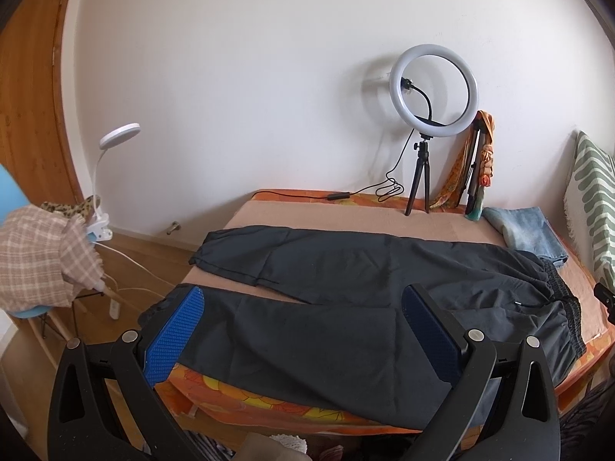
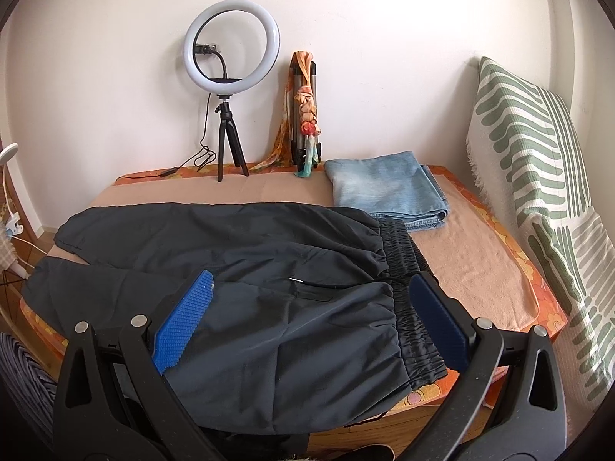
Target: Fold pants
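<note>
Two wrist views logged. Left wrist view: black pants [image 1: 346,288] spread flat on the bed [image 1: 423,219], legs toward 9 o'clock, waistband toward 3 o'clock. Left gripper [image 1: 303,326] above the near leg, jaws wide apart, nothing between the blue pads [image 1: 175,336]. Ring light [image 1: 433,90] on tripod at 1 o'clock; folded jeans [image 1: 526,234] at 2 o'clock.

Right wrist view: right gripper [image 2: 311,322] over the pants' waist area, jaws spread, gripping nothing; elastic waistband [image 2: 407,265] just beside the right-hand finger. Folded jeans at 1 o'clock, touching the waistband's far end. Striped pillow [image 2: 538,176] at 3 o'clock.
</note>
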`<state>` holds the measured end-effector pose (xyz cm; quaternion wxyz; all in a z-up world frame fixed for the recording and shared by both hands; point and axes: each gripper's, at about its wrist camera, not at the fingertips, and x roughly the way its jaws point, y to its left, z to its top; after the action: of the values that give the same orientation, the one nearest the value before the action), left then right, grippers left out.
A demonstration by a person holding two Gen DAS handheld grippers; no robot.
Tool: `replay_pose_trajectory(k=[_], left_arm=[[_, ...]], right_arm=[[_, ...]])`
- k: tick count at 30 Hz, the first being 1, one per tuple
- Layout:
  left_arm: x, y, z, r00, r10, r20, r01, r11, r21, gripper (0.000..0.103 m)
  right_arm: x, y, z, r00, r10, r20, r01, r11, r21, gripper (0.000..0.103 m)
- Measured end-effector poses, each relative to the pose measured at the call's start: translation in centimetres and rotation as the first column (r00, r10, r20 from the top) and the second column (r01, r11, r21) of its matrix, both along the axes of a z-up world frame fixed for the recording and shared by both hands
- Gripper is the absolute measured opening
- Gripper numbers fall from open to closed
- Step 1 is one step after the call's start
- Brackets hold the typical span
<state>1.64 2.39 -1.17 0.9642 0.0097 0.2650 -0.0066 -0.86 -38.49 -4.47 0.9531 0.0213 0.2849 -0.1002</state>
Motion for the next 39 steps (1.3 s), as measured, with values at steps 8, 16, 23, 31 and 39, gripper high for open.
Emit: replay_pose_trajectory(k=[8,16,23,31,39], left_arm=[[1.0,5.6,-0.6,1.000,-0.023,-0.019,0.021,0.995,-0.102,0.102],[2.1,11.1,-1.1,0.997,0.076,-0.015,-0.076,0.997,0.017,0.102],[3.4,15.6,-3.2,0.992,0.087,-0.088,-0.090,0.996,-0.022,0.092],[4.1,18.2,-4.7,0.991,0.057,-0.122,-0.064,0.997,-0.053,0.075],[5.1,20.2,-8.1,0.981,0.018,-0.191,-0.028,0.998,-0.050,0.062]], right_arm=[[1.7,3.6,-0.6,0.983,0.181,0.004,-0.181,0.983,-0.035,0.103],[3.6,9.7,-4.8,0.873,0.467,-0.142,-0.478,0.876,-0.062,0.103],[3.0,14.4,-10.7,0.701,0.636,-0.322,-0.676,0.737,-0.015,0.097],[1.2,19.0,-15.7,0.588,0.676,-0.444,-0.781,0.617,-0.094,0.090],[0.9,21.7,-18.3,0.590,0.606,-0.533,-0.793,0.561,-0.239,0.045]])
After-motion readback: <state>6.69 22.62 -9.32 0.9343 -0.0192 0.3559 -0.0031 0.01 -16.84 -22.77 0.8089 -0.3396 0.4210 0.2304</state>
